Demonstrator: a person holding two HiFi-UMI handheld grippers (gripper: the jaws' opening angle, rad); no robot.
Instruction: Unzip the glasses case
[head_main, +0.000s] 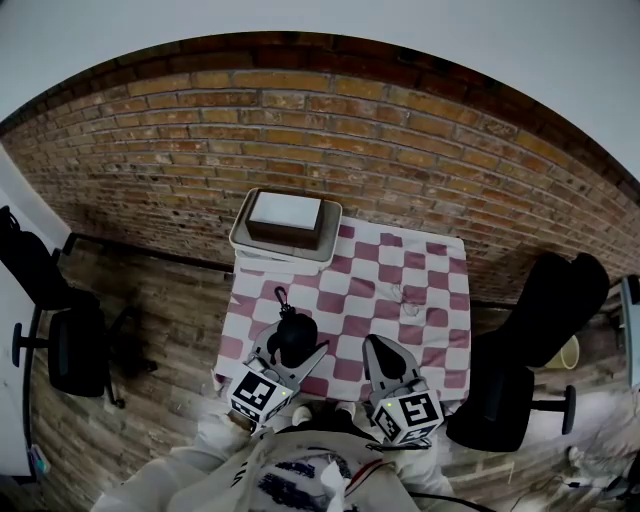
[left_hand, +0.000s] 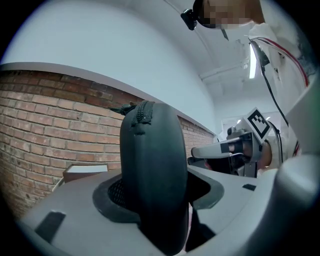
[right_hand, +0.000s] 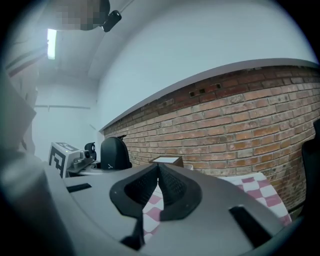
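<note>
Above the near edge of the red-and-white checked tablecloth (head_main: 400, 280), the left gripper (head_main: 292, 352) clamps the black, rounded hard glasses case (left_hand: 152, 175) upright between its pads, zipper edge on top. Just right of it, the right gripper (right_hand: 158, 172) hovers clear of the case, jaws pressed together on nothing.

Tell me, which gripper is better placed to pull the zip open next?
Right. The left gripper is clamped on the glasses case, holding it upright with the zip on top. The right gripper is shut and empty, just beside it, so it seems free to reach the zip.
</note>
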